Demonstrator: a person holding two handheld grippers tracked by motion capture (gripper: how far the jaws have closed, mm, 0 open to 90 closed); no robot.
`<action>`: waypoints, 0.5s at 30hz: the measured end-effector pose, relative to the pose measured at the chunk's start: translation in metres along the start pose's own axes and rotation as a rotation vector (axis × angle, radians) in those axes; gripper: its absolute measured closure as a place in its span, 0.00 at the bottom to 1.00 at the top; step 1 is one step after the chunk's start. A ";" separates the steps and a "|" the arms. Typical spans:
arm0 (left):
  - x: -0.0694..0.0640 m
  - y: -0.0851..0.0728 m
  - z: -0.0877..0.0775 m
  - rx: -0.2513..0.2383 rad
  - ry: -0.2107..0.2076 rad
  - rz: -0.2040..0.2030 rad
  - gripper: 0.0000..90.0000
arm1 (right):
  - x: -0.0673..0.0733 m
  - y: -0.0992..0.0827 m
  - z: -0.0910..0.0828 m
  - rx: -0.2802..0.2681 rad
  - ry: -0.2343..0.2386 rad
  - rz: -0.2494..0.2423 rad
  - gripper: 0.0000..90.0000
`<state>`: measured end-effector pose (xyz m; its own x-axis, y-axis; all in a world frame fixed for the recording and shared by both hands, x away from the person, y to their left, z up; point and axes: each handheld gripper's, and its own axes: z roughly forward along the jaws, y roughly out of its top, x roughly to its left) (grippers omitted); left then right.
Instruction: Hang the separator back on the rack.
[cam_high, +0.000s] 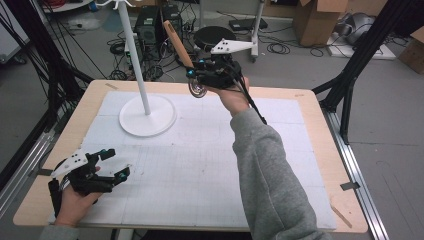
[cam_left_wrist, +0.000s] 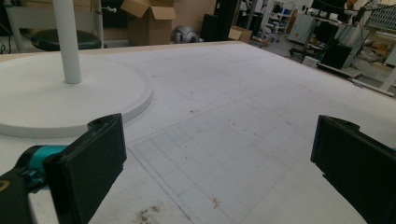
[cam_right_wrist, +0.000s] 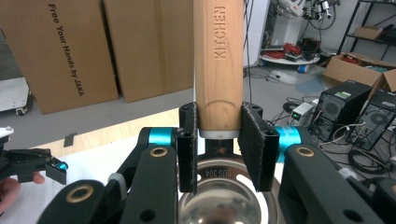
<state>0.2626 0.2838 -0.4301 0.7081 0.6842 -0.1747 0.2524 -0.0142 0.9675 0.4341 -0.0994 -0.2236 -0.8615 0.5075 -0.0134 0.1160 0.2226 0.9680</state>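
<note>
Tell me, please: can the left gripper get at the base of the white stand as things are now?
Probably yes. The left gripper is open and holds nothing, and the white stand's base lies just ahead of its jaws with only bare mat between. The right gripper, shut on the wooden-handled utensil, is held away.

Lighting is flat, even indoor stuff with nothing blown out, and the white mat (cam_high: 200, 160) in the middle of the high view reads bright while the floor in the upper corners goes a bit dim, with soft faint shadows under the forearm and the stand base (cam_high: 148, 115). All three frames are soft and low-res, and in the left gripper view the black jaws along the bottom edge are close and blurry with the table edge bowing from wide-angle distortion. In the right gripper view the wooden handle (cam_right_wrist: 218, 65) at centre is fairly sharp, the steel bowl (cam_right_wrist: 224, 198) at the bottom catches mild glare, and the boxes at upper left look slightly soft.
</note>
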 end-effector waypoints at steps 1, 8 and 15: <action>0.000 0.000 0.000 0.000 0.000 0.000 0.04 | 0.000 0.001 0.001 -0.002 -0.001 0.001 0.78; 0.001 0.000 0.000 0.002 0.005 0.002 0.04 | -0.001 0.003 0.009 -0.006 -0.004 0.010 0.78; 0.002 -0.001 0.001 0.001 0.008 0.002 0.04 | 0.000 0.007 0.014 -0.008 -0.004 0.009 0.78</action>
<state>0.2641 0.2843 -0.4310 0.7030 0.6902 -0.1714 0.2518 -0.0162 0.9676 0.4422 -0.0858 -0.2202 -0.8587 0.5125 -0.0053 0.1202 0.2113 0.9700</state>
